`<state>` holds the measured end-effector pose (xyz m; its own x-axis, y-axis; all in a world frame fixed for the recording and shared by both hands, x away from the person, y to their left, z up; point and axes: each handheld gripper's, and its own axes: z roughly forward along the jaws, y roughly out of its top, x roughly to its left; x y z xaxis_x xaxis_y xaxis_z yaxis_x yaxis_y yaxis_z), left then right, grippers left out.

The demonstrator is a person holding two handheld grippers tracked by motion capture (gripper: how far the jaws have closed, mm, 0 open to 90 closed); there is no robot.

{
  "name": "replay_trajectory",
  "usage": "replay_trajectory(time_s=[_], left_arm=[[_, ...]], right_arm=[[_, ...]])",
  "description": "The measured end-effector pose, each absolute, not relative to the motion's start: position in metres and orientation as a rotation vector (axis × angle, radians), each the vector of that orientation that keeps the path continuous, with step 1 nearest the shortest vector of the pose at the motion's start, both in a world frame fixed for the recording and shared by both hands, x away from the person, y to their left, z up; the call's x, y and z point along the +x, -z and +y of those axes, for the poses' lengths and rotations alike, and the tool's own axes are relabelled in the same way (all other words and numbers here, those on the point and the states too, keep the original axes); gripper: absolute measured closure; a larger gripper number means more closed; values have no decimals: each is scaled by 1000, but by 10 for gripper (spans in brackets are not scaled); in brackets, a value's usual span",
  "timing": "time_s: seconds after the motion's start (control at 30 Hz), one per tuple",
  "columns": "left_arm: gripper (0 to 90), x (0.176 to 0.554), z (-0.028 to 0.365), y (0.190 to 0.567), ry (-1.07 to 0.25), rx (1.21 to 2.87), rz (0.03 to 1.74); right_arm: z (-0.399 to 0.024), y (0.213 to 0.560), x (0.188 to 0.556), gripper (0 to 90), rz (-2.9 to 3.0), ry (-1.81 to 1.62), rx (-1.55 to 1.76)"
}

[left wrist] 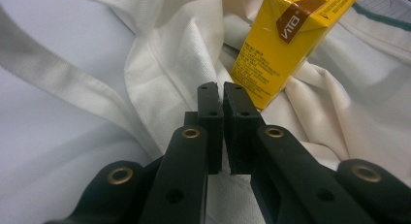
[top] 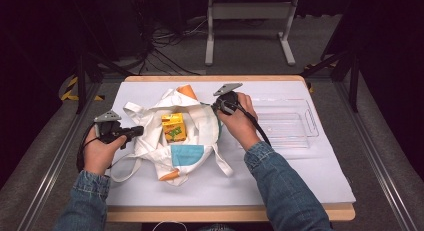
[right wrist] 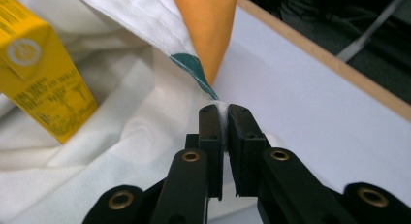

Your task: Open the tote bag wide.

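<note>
- With both grippers pinched on cloth, the job looks like spreading the tote bag (top: 165, 136) open around the yellow carton (top: 173, 127).
- Left gripper (top: 131, 132): at 9 o'clock of the bag, jaws nearly together on a fold at the bag's edge.
- Bag lies mid-table; carton stands in its opening, near centre.
- Right gripper (top: 216, 107): at 2 o'clock of the bag, jaws closed on the rim by the teal trim.
- Clear tray (top: 287, 123): at 3 o'clock, apart from the bag.
- Risk: thin cloth slips out under a hard pull; uneven pull tips the carton.
- Right gripper view shows cloth bunched between the pads (right wrist: 212, 132); high view hides that behind the hand.
- Left gripper view shows carton print; high view doesn't.
</note>
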<state>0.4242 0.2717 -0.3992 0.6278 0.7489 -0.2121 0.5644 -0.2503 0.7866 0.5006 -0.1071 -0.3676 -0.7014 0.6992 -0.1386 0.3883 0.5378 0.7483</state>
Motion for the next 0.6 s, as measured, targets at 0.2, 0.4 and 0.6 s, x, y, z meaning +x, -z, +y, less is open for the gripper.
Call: replay_trajectory(time_s=[0.2,0.4,0.6], left_arm=[[862,423,272,399,-260,1933,1046],[829,422,276,397,-274,1907,1042],[786,416,278,389,-308,1874,1014]], right_arm=[[-116,372,501,898,2373,-892,945],[-119,367,497,898,2358,-920,941],[-109,350,490,898,2326,-999,860]])
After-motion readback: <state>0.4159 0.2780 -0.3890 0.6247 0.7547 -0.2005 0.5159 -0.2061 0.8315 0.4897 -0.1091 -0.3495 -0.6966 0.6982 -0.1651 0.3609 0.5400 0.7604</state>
